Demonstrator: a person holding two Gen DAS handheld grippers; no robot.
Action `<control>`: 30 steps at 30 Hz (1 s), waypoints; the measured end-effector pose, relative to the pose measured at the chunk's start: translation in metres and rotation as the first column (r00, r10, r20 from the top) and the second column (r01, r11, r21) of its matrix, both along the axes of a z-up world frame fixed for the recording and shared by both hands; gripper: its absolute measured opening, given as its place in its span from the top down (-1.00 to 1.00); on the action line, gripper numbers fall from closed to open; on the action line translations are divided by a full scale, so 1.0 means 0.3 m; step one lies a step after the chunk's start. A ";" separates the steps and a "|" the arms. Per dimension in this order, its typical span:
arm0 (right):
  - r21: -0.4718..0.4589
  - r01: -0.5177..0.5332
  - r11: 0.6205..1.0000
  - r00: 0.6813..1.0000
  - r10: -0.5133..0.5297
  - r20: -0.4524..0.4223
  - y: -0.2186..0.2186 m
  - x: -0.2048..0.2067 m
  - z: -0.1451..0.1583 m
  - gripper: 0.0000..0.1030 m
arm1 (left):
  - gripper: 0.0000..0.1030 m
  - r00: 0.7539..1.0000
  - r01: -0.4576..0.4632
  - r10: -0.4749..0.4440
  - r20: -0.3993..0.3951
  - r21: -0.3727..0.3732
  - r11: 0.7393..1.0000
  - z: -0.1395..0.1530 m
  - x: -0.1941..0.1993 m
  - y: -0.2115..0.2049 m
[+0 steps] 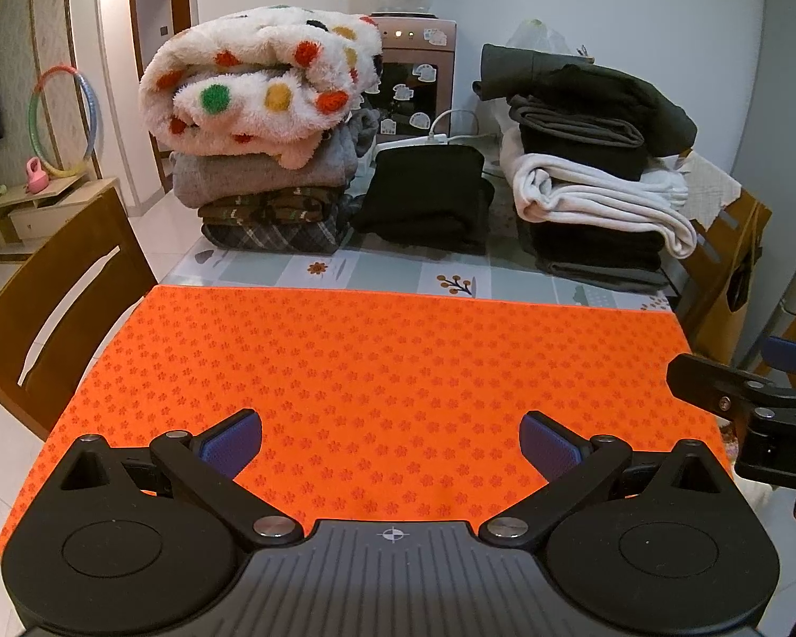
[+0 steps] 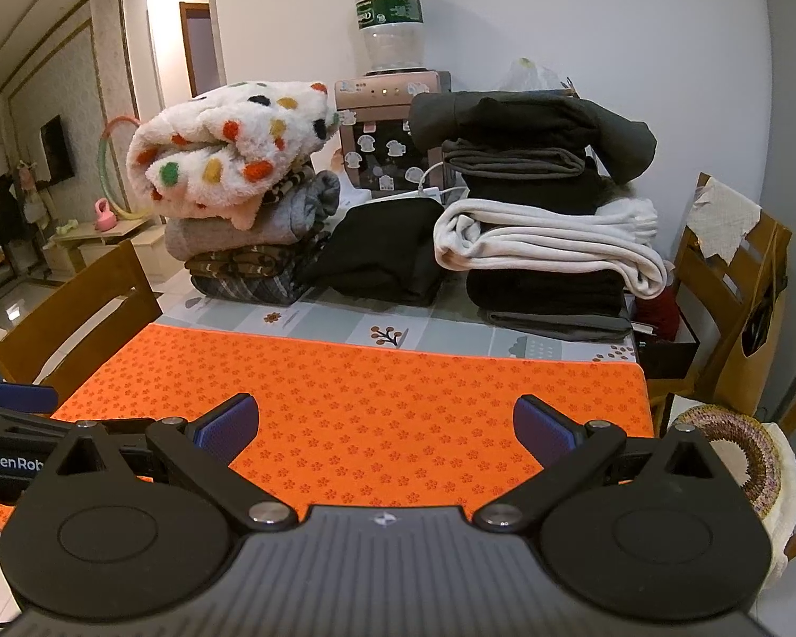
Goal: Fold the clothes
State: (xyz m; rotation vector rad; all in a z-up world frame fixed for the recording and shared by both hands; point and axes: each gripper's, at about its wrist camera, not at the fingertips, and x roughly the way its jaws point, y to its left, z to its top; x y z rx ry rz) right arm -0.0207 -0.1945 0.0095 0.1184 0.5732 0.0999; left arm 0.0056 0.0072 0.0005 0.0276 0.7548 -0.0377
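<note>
1. The left gripper (image 1: 391, 443) is held with its jaws spread wide and nothing between them, low over the near edge of the orange mat (image 1: 377, 361); the right gripper (image 2: 386, 427) is likewise held wide and empty over the same mat, just beside the left one.
2. No garment is seen laid out on the mat; the clothes are stacked at the far side of the table, at 12 o'clock from both grippers.
3. A polka-dot fleece blanket (image 1: 260, 82) is seen atop the pile at 11 o'clock; a folded black garment (image 1: 424, 196) lies in the middle; a white folded garment (image 2: 546, 244) is sandwiched in the dark pile at 1 o'clock.
4. The black garment is judged about equally reachable by both grippers; its long axis cannot be told.
5. All stacks appear already folded, soft and thick; which piece is to be taken next cannot be told.
</note>
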 end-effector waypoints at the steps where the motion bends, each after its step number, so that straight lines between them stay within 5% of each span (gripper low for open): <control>1: 0.000 0.001 1.000 1.000 -0.001 -0.001 -0.001 0.001 0.000 -1.00 | -1.00 1.000 0.000 0.000 -0.001 0.000 1.000 0.000 0.001 0.000; 22: 0.004 0.027 1.000 0.999 -0.027 -0.036 -0.009 0.036 -0.027 -1.00 | -1.00 1.000 0.009 -0.009 -0.018 -0.012 1.000 -0.020 0.046 0.004; 30: 0.031 0.000 1.000 0.997 0.003 -0.079 -0.055 0.173 -0.047 -1.00 | -0.99 0.998 -0.047 0.044 -0.051 -0.052 0.998 -0.057 0.096 0.083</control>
